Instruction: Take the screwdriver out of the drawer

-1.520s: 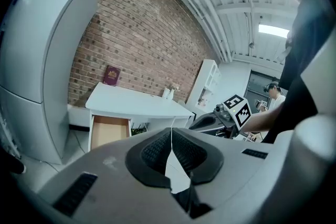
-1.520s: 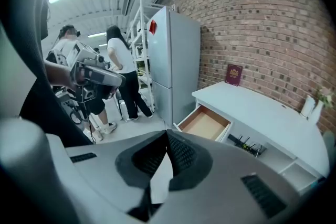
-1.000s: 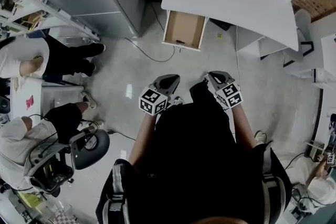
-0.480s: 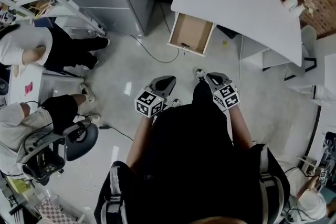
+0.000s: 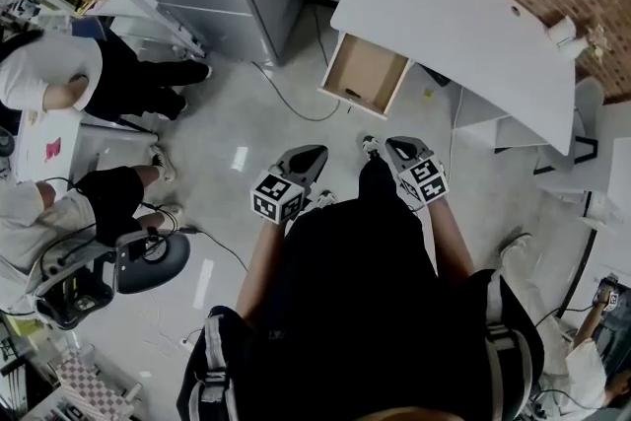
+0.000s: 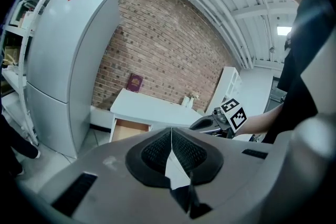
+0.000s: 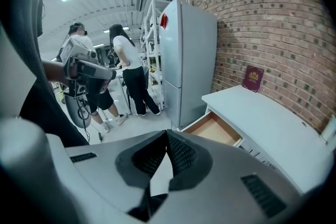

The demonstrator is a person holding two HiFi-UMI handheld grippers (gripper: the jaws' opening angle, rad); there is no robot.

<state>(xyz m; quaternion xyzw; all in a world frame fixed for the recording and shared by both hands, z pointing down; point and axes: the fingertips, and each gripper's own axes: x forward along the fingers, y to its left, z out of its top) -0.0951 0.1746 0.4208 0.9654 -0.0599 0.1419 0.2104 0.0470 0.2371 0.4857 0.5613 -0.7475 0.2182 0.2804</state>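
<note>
Screwdriver not discernible; open drawer (image 5: pixel 367 71) well ahead of L tool (image 5: pixel 310 155), R tool (image 5: pixel 400 147), both clenched.

Left gripper (image 6: pixel 171 134) closed — open drawer (image 6: pixel 128 130) ahead.

A person wears a black short-sleeved top (image 5: pixel 360 291), with grey-and-white striped bands (image 5: pixel 214 360) showing at either side below the top. Ahead of the top, the left gripper (image 5: pixel 314 155) and the right gripper (image 5: pixel 396 148) are smooth grey moulded shells with black ribbed pads (image 6: pixel 155 152), each bearing a white cube (image 5: pixel 277 197) printed with black square markers.
</note>
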